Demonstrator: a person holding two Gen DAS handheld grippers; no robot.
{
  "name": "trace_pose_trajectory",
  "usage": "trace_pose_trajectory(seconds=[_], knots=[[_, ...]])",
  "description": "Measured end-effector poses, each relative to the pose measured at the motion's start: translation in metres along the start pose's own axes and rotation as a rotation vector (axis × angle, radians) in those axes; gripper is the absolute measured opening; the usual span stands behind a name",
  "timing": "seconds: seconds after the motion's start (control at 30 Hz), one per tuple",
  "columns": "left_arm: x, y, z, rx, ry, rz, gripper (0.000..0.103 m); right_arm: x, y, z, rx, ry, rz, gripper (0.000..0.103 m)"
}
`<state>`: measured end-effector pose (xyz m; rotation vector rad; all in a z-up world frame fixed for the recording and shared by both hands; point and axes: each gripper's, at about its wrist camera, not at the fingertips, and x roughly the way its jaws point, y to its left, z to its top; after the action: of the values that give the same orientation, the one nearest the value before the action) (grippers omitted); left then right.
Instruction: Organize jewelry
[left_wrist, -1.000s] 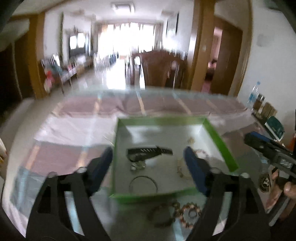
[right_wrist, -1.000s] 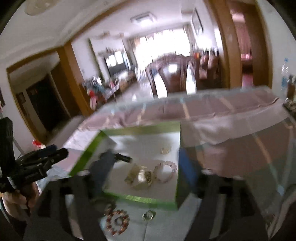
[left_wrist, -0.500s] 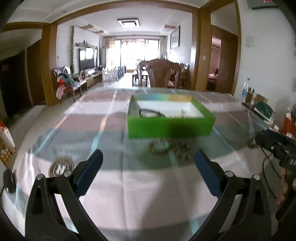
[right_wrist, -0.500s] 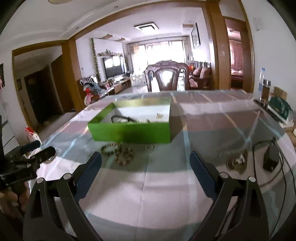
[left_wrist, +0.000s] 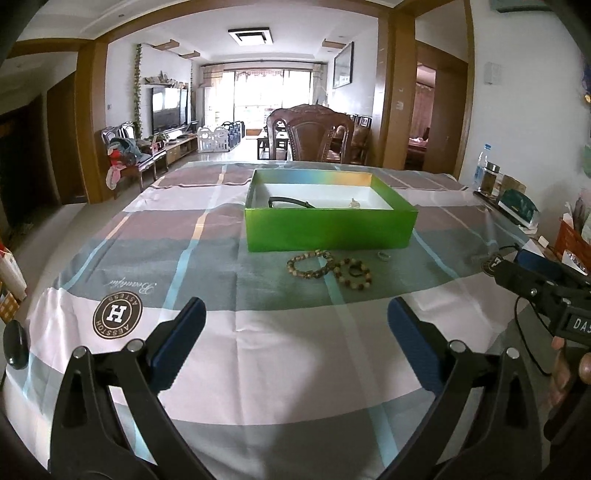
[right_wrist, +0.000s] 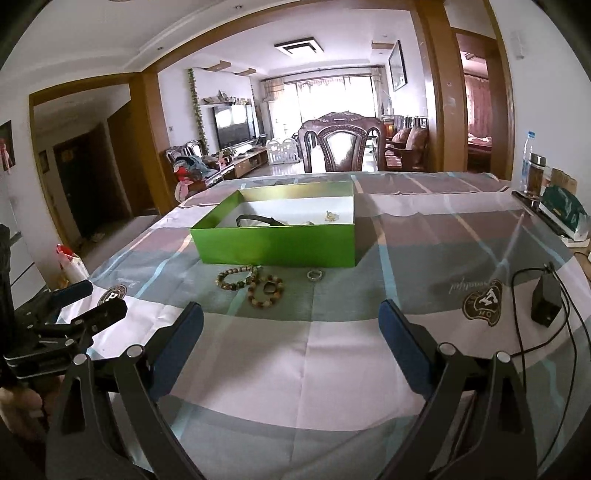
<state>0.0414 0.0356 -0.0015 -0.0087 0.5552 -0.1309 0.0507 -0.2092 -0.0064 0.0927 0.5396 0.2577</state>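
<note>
Jewelry is partly sorted, we judge: a strap and small pieces lie in the green box (left_wrist: 330, 229); two bead bracelets (left_wrist: 328, 266) and a ring (left_wrist: 383, 255) wait on the tablecloth (left_wrist: 295, 350) just near it. Left gripper (left_wrist: 295, 345) and right gripper (right_wrist: 290, 341) gape empty, nothing between us and them.

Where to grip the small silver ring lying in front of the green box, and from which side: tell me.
Come straight down on the silver ring with the right gripper, jaws spanning its outer band. It lies flat on the tablecloth, so there's no edge to catch from the side; the green box blocks any approach from behind.
</note>
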Motion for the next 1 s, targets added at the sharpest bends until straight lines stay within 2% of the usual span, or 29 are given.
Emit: trace_pose_trajectory(seconds=[0.47,0.83,1.0], knots=[[0.009,-0.002,0.005,0.013,0.016,-0.013,0.098,0.01,0.001,-0.001,-0.003,0.021,0.001,0.089],[0.035,-0.002,0.006,0.023,0.057,-0.014,0.098,0.025,-0.006,-0.002,0.009,0.041,-0.003,0.089],[0.048,-0.007,0.014,0.071,0.07,-0.016,0.098,0.036,-0.008,0.003,0.004,0.054,-0.003,0.089]])
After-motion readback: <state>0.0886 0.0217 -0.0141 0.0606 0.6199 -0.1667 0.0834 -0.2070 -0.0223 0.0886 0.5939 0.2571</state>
